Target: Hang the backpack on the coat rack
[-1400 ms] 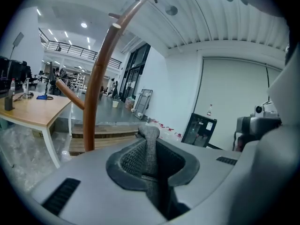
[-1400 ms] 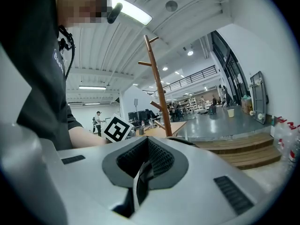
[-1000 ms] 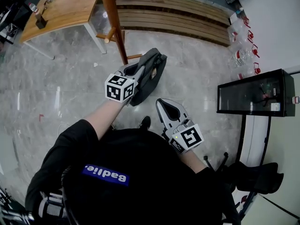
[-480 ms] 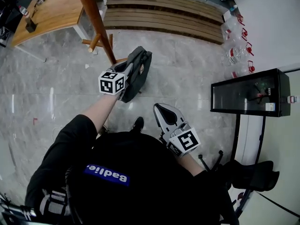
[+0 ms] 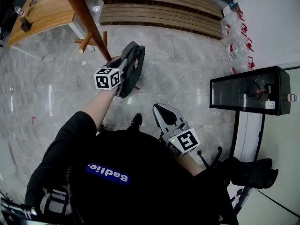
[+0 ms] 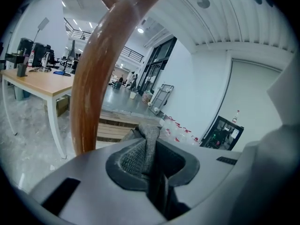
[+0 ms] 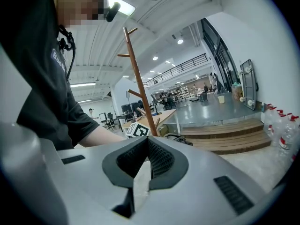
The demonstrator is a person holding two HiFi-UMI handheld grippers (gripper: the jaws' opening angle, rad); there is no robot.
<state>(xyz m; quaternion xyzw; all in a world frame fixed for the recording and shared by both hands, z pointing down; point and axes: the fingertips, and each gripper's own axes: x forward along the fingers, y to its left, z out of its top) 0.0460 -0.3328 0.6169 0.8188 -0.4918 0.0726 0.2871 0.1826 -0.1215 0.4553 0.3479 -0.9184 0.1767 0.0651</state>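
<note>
The dark backpack (image 5: 132, 69) hangs above the floor from its grey top strap (image 6: 150, 142). My left gripper (image 5: 123, 63) is shut on that strap, which runs up between the pads (image 6: 129, 156) in the left gripper view. The brown wooden coat rack (image 5: 86, 20) stands just left of the bag, and its pole (image 6: 101, 74) fills the near left of the left gripper view. My right gripper (image 5: 161, 110) is held lower and nearer my body, jaws together and empty (image 7: 147, 144). From there I see the rack (image 7: 137, 78) with its pegs and the bag's top (image 7: 180, 138).
A wooden table (image 5: 42, 13) stands beyond the rack at the left. Wooden steps (image 5: 159, 8) run along the back. Several water bottles (image 5: 236, 46) line the right wall, beside a black glass cabinet (image 5: 248, 90). A black stand (image 5: 248, 172) is at my right.
My left gripper has carried the backpack lower and in closer to the rack's pole. The right gripper has shifted only slightly.
</note>
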